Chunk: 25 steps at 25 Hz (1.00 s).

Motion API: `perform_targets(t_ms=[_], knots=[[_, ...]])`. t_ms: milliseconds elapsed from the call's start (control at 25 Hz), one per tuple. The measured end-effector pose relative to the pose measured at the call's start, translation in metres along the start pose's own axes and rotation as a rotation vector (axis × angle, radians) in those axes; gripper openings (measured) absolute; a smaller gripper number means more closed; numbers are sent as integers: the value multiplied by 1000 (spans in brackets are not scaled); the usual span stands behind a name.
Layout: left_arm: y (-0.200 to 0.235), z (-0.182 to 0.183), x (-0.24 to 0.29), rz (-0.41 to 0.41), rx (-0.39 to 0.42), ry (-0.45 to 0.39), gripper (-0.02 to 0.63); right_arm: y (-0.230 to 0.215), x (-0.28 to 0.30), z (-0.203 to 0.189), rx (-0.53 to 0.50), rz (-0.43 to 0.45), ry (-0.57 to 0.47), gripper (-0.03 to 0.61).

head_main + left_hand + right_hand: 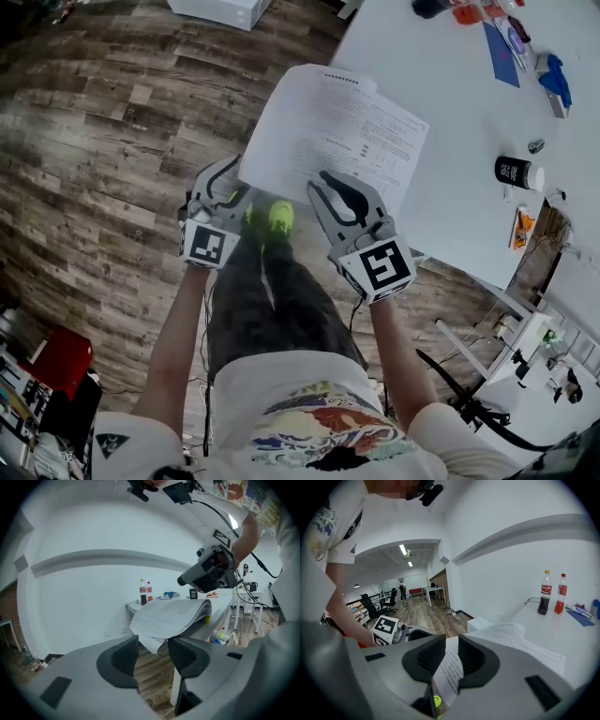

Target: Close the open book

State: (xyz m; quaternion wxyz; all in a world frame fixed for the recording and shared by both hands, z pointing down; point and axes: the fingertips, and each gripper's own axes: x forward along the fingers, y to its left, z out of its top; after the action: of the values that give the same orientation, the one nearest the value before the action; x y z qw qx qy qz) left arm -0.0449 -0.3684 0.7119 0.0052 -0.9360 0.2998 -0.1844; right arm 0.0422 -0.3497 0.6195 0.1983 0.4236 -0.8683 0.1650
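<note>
The open book shows white printed pages and hangs off the near edge of the white table, over the wooden floor. My left gripper is at the book's left corner; in the left gripper view that drooping corner fills the gap between the jaws of this gripper, which is shut on it. My right gripper sits on the book's near edge. In the right gripper view a printed page is pinched between the narrow jaws of the right gripper, and the book curves away behind.
On the table stand two cola bottles, a black cup and blue and orange items at the far end. A red box sits on the floor at left. Office chairs stand further off.
</note>
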Motion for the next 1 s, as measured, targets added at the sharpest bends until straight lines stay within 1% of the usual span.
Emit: perform_targets(t_ms=[120, 200, 360, 440, 560, 760, 1000], knots=[[1, 13, -3, -2, -2, -14, 187, 1, -3, 0, 10, -3, 5, 78], [2, 23, -4, -5, 16, -20, 187, 2, -8, 2, 12, -5, 6, 78], [-1, 39, -6, -13, 26, -10, 187, 1, -21, 7, 27, -19, -1, 78], [-2, 48, -9, -22, 47, -13, 187, 2, -27, 10, 31, -25, -5, 78], [-5, 60, -9, -25, 49, -16, 187, 0, -37, 18, 30, -34, -15, 78], [-15, 84, -11, -57, 77, -19, 187, 1, -55, 29, 34, -47, -21, 78], [-25, 100, -10, -94, 88, -23, 187, 3, -72, 43, 39, -55, -41, 78]])
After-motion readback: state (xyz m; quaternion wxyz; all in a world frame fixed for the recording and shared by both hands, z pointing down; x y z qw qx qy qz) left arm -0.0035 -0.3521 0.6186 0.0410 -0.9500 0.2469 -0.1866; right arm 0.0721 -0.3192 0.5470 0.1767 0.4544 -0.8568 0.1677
